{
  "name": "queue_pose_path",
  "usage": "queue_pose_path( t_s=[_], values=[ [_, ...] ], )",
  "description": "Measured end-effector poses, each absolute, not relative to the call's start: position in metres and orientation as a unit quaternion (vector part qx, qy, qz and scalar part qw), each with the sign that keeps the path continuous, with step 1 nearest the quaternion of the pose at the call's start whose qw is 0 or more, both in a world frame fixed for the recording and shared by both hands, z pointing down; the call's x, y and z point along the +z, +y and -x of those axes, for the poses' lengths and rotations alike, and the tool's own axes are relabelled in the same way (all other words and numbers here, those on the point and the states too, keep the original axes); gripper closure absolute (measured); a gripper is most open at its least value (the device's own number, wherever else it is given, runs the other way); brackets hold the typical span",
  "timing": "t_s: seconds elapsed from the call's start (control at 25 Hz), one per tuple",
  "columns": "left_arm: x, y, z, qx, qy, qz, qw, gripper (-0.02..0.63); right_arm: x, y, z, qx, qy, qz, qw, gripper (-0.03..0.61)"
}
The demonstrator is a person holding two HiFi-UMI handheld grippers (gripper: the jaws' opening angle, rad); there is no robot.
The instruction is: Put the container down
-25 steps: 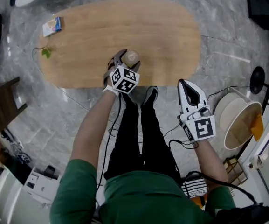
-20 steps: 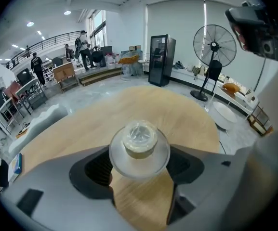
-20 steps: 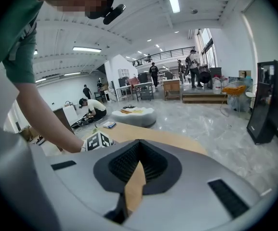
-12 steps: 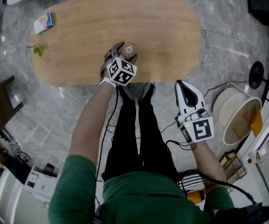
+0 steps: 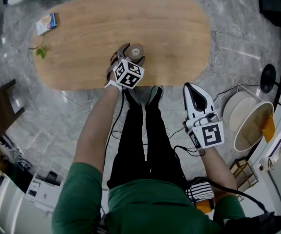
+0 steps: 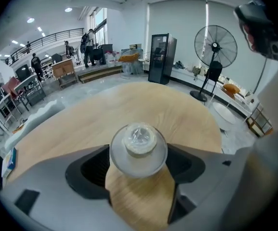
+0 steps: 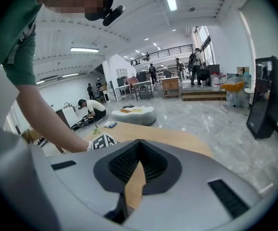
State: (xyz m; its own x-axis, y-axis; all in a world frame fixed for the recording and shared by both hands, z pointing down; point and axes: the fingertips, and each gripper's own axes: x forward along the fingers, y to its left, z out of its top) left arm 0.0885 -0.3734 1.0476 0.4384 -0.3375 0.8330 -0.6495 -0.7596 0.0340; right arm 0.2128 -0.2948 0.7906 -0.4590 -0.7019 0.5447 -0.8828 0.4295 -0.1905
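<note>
My left gripper (image 5: 128,56) is clamped on the clear container (image 6: 138,149), jaws pressing both its sides, over the table (image 5: 169,33) near its front edge. The container's base is hidden by its own body, so I can't tell if it touches the wood. My right gripper (image 5: 194,92) is closed with nothing in it, off the table, over the floor (image 5: 237,43).

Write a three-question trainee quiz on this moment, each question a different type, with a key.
1. True or false: the right gripper is shut and empty.
2. The left gripper grips the clear round lidded container over: A) oval wooden table; B) marble floor; C) white bin.
3. Fill in: the small blue-and-white box lies at the table's far ___ end.
Key: 1 true; 2 A; 3 left.
</note>
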Motion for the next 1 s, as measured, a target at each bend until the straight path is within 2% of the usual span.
queue_pose_path(
  t_s=[0.2,0.36,0.52,0.6,0.76,1.0],
  values=[
    [1.021,-0.354,-0.063,0.416,-0.322,-0.825,0.209,0.255,0.774,-0.296,-0.201,0.228,-0.825,-0.482,0.187,0.565],
    [0.964,-0.331,-0.044,0.381,-0.330,-0.835,0.221,0.263,0.743,-0.305,-0.192,0.212,-0.831,-0.485,0.170,0.565],
    [0.888,-0.316,-0.025,0.333,-0.358,-0.844,0.221,0.415,0.712,-0.314,-0.178,0.197,-0.837,-0.489,0.149,0.565],
    [0.850,-0.304,-0.019,0.303,-0.379,-0.841,0.239,0.534,0.692,-0.312,-0.170,0.189,-0.841,-0.487,0.144,0.565],
    [0.776,-0.283,-0.017,0.258,-0.400,-0.846,0.240,0.572,0.644,-0.308,-0.160,0.164,-0.849,-0.485,0.133,0.565],
    [0.671,-0.256,-0.015,0.212,-0.432,-0.847,0.226,0.575,0.573,-0.280,-0.152,0.149,-0.855,-0.484,0.113,0.565]
  ],
)
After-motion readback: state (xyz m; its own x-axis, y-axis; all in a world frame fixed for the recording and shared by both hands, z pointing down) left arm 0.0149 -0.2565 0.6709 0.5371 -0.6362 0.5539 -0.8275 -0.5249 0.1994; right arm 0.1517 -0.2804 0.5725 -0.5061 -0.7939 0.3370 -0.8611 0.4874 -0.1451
